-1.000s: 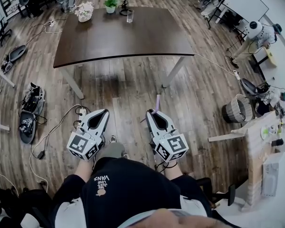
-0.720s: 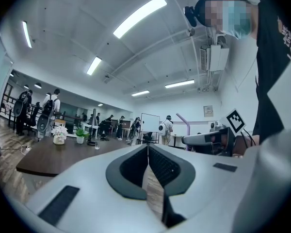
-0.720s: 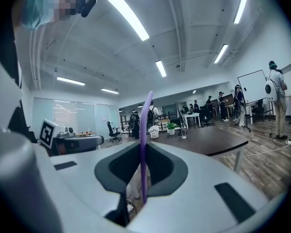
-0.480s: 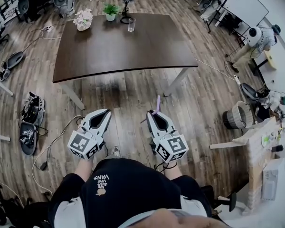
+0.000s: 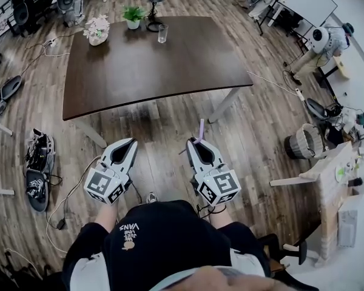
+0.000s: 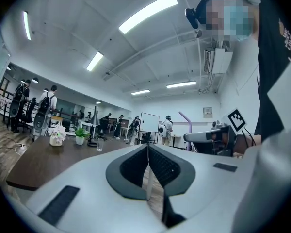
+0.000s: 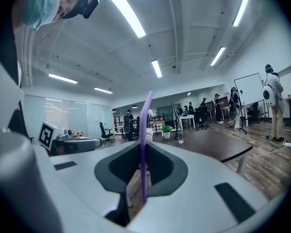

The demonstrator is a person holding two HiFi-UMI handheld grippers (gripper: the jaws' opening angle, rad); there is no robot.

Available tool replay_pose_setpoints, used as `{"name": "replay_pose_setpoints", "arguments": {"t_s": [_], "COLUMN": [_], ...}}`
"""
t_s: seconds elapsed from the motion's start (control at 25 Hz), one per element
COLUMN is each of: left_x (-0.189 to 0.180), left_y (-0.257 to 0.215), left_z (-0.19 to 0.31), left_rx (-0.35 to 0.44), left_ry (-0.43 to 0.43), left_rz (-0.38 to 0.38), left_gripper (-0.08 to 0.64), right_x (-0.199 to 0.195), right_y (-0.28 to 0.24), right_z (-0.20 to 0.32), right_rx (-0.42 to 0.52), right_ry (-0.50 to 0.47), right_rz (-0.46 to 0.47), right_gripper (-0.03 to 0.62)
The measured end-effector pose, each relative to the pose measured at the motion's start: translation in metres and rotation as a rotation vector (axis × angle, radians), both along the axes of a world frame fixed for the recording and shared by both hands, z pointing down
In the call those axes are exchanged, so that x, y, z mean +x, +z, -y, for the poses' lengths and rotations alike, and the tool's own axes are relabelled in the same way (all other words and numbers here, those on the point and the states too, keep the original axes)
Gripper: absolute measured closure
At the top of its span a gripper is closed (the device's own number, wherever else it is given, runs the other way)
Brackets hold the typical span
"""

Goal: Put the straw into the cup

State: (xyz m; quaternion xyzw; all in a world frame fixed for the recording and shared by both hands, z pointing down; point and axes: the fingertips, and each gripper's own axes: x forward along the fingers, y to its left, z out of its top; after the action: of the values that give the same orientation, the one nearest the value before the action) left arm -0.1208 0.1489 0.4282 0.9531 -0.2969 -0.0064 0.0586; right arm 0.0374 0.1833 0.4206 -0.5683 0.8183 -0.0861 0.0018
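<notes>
- Our right gripper (image 5: pixel 197 143) has its jaws closed on the purple straw (image 5: pixel 201 129). The right gripper view shows the straw (image 7: pixel 144 144) pinched low on its length and standing upright between the jaws. We think this leaves the long upper part free to go into a cup mouth.
- The straw is thin and light, so a firm pinch near one end should keep it from swinging while carried.
- Our left gripper (image 5: pixel 128 143) has its jaws together with nothing between them. The left gripper view shows the pads meeting at the tip (image 6: pixel 148 154). We take it to be riding alongside as the spare, perhaps to steady the cup.
- The cup (image 5: pixel 162 34) is a clear glass standing upright near the far edge of the dark surface (image 5: pixel 139 65), about midway along it.
- It is just beside the lamp base (image 5: pixel 153 24), with a potted plant (image 5: pixel 133 16) and a vase of flowers (image 5: pixel 97 30) further toward the far left corner.
- Both grippers hang over the wooden floor (image 5: pixel 164 120), short of the near edge of the surface and well apart from the cup.
- In our judgement the task is at the carrying stage. The straw is in hand, and nothing is in the cup that we can see.
</notes>
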Motion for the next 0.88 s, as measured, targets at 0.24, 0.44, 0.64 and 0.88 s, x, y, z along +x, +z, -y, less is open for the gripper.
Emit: {"name": "replay_pose_setpoints", "arguments": {"t_s": [0.24, 0.44, 0.64, 0.88], "left_x": [0.012, 0.03, 0.058, 0.083], "left_y": [0.001, -0.003, -0.007, -0.01], "left_z": [0.044, 0.086, 0.126, 0.17], "left_rx": [0.0, 0.016, 0.031, 0.043], "left_ry": [-0.003, -0.023, -0.033, -0.055], "left_rz": [-0.003, -0.001, -0.003, -0.001], "left_gripper": [0.545, 0.543, 0.543, 0.543], "right_x": [0.012, 0.027, 0.051, 0.078], "right_y": [0.0, -0.001, -0.002, -0.005], "right_z": [0.046, 0.092, 0.136, 0.182], "right_rx": [0.004, 0.02, 0.033, 0.043], "right_ry": [-0.006, -0.023, -0.049, -0.068], "right_rz": [-0.012, -0.023, -0.022, -0.027], "right_gripper": [0.548, 0.548, 0.548, 0.548]}}
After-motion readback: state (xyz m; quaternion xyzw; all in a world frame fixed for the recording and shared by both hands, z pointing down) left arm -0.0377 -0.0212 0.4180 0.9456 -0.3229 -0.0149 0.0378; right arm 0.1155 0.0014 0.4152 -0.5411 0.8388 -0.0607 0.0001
